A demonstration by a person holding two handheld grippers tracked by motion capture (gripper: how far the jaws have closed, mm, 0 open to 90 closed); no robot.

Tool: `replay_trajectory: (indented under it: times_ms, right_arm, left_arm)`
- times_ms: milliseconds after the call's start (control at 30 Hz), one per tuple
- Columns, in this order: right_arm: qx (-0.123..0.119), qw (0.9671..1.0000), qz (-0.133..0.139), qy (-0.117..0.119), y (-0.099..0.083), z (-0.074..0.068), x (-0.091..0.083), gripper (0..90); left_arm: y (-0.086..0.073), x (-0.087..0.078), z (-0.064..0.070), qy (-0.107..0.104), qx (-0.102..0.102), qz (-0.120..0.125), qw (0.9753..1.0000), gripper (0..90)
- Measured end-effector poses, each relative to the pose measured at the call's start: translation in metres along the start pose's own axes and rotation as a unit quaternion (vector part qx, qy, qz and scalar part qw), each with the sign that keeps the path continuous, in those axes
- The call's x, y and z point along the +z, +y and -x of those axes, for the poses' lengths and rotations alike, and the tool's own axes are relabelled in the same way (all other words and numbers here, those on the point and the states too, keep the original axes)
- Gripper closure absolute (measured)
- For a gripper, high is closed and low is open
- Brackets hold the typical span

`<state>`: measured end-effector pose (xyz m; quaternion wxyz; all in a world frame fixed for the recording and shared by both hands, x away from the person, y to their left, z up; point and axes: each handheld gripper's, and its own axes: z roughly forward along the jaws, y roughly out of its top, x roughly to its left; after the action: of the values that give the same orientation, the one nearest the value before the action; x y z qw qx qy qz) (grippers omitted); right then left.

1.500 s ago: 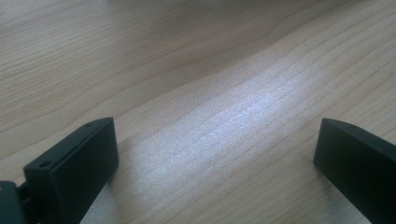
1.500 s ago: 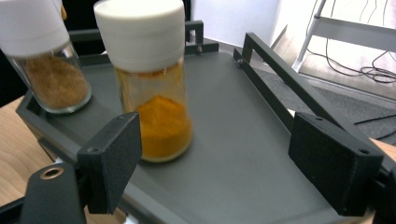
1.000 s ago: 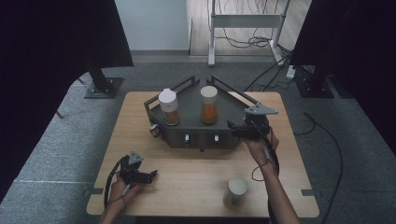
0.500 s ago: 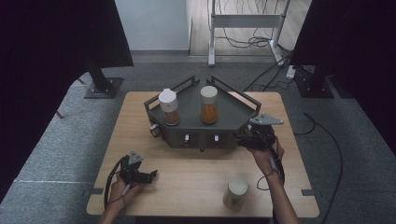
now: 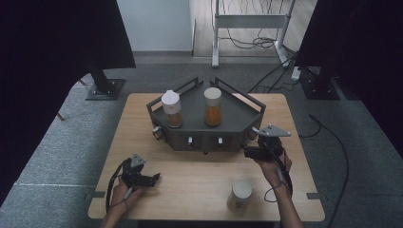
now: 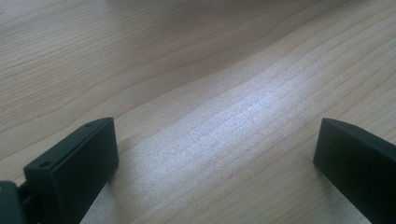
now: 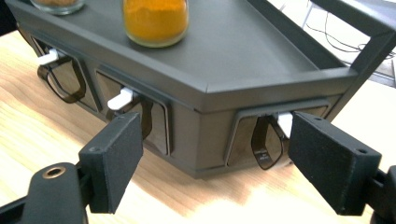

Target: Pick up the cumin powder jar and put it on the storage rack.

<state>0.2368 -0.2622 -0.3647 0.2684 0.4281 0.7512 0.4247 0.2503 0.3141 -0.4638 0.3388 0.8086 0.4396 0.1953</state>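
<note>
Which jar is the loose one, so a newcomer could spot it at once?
Start at the dark rack mid-table and come toward the near edge. The loose jar stands alone on bare wood beside the right forearm; unlike the two spice jars on the rack, it shows no orange filling.

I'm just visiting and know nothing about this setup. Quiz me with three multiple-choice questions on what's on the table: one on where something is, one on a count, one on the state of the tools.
1. Where does the jar with the orange powder stand?
A. on top of the dark rack
B. on the bare table by the left gripper
C. between the right gripper's jaws

2. How many jars stand on top of the rack?
A. one
B. two
C. four

3. How are the jaws of the right gripper set?
A. shut on a jar
B. shut on nothing
C. open, facing the rack's front corner

Answers:
1 A, the jar rests on the rack's flat top in the high view.
2 B, the orange jar and the white-lidded jar beside it; a third jar stands apart on the table.
3 C, the jaws stand wide apart with nothing between them.
</note>
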Motion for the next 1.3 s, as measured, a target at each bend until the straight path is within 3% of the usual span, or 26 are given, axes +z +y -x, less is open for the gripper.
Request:
replay_trajectory:
  times_ms: [500,900,1300]
  right_arm:
    - [0.000,0.9997,-0.014,-0.018,-0.035,-0.008,-0.001,18.1]
    - [0.019,0.9996,-0.014,-0.014,-0.064,-0.007,0.002,18.0]
    - [0.033,0.9989,-0.022,-0.026,-0.089,-0.010,0.003,18.0]
  left_arm:
    - [0.000,0.000,0.000,0.000,0.000,0.000,1.0000,0.0]
    - [0.000,0.000,0.000,0.000,0.001,-0.001,1.0000,0.0]
    - [0.000,0.000,0.000,0.000,0.001,-0.001,1.0000,0.0]
